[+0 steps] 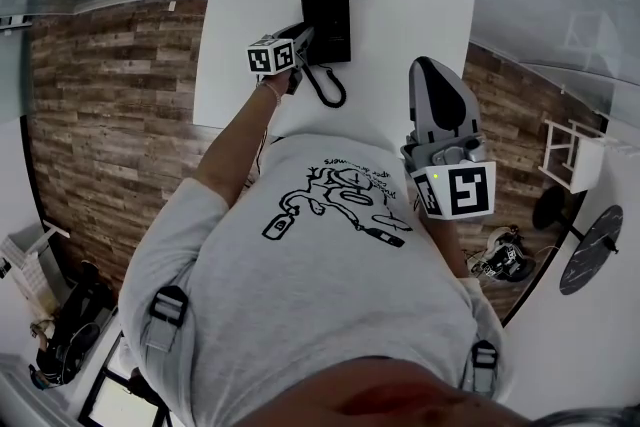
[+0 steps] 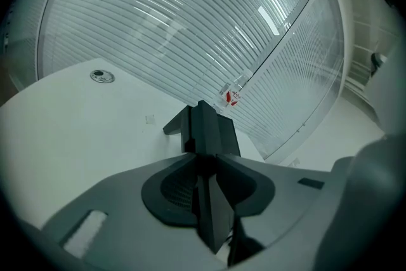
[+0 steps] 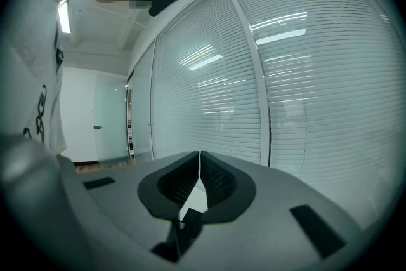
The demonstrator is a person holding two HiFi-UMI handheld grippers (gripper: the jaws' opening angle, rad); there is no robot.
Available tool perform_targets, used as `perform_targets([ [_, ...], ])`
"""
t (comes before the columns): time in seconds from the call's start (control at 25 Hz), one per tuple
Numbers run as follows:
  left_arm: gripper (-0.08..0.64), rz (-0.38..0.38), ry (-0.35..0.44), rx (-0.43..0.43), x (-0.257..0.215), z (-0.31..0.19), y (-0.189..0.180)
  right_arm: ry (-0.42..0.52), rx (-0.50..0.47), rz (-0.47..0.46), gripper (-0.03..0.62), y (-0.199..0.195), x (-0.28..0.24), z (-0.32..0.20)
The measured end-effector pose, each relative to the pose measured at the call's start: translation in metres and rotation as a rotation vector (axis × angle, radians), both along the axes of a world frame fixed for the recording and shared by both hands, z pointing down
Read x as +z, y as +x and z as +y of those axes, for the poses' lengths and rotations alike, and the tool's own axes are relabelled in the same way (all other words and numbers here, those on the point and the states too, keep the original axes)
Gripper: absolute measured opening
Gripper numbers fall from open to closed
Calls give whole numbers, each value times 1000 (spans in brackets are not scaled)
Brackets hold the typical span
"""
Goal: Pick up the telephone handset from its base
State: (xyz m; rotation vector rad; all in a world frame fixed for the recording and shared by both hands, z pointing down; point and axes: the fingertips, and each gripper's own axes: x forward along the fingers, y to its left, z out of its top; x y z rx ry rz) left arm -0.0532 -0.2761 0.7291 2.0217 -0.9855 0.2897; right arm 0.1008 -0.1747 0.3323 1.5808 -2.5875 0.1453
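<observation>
1. White table (image 1: 420, 25) by the blinds, with the black base (image 1: 328, 20) near its far edge.
2. Left gripper (image 1: 300, 41) is clamped on the handset (image 2: 206, 127), right at the base's left side (can't tell if it's clear of the base yet).
3. Right gripper (image 3: 200, 158) is pressed together on nothing, held back near me.
4. I'd call this the lift step. Next move is straight up with a steady grip, minding the curly cord (image 1: 330, 90) so it doesn't drag the base.

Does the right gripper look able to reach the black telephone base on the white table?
Probably yes: the right gripper, shut and empty, has only bare white table between it and the black telephone base; the left gripper, holding the black handset, is at its left.
</observation>
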Motion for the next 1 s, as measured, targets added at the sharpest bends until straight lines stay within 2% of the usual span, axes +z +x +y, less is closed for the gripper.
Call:
perform_targets([
  [0.48, 77, 50, 58, -5, -22, 10, -1, 11, 4, -3, 8, 0, -3, 6],
  [1.0, 74, 104, 150, -4, -72, 17, 0, 14, 1, -6, 8, -2, -5, 8],
])
